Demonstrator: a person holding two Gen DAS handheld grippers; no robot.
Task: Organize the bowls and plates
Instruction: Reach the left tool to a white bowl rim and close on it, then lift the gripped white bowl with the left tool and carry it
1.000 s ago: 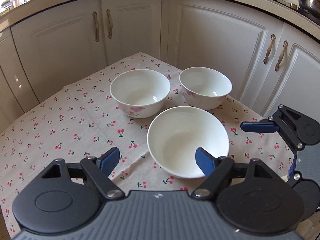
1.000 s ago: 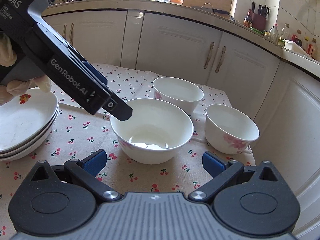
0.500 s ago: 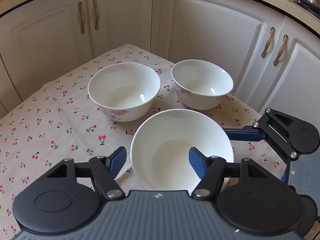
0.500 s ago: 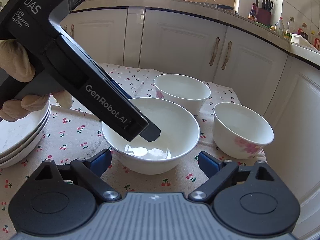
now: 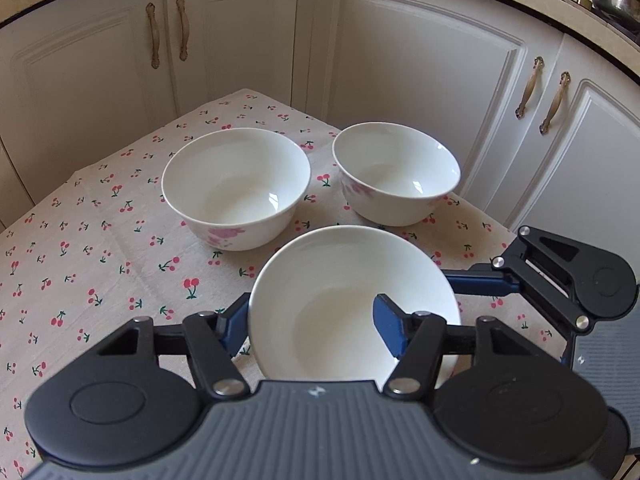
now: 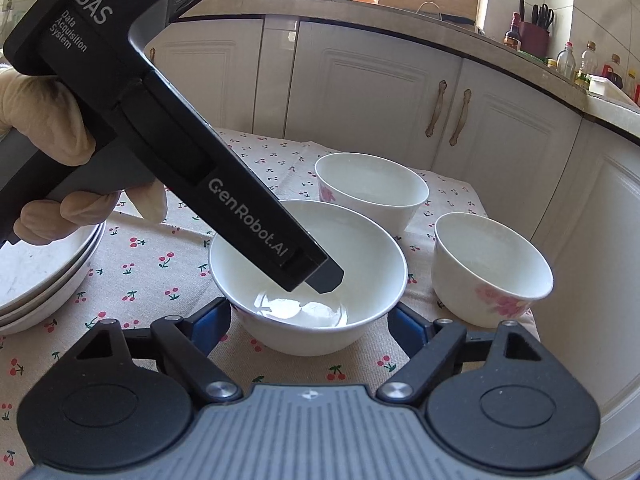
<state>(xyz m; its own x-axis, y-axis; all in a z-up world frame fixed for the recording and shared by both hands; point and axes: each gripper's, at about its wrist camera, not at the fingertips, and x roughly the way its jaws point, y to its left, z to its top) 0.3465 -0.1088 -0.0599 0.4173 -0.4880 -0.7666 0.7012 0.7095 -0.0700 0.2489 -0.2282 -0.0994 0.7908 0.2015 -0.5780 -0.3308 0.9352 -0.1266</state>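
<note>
We grip the near wall of the plain white bowl with the left tool, one pad inside and one outside, closed on the rim. Our right tool has just been narrowing around that same bowl, a pad on each flank; whether they touch it we cannot tell. Behind this bowl stand two flowered bowls, apart from it, on the cherry-print desk. Left of the bowl, beside our gloved hand, sits a stack of plates.
</note>
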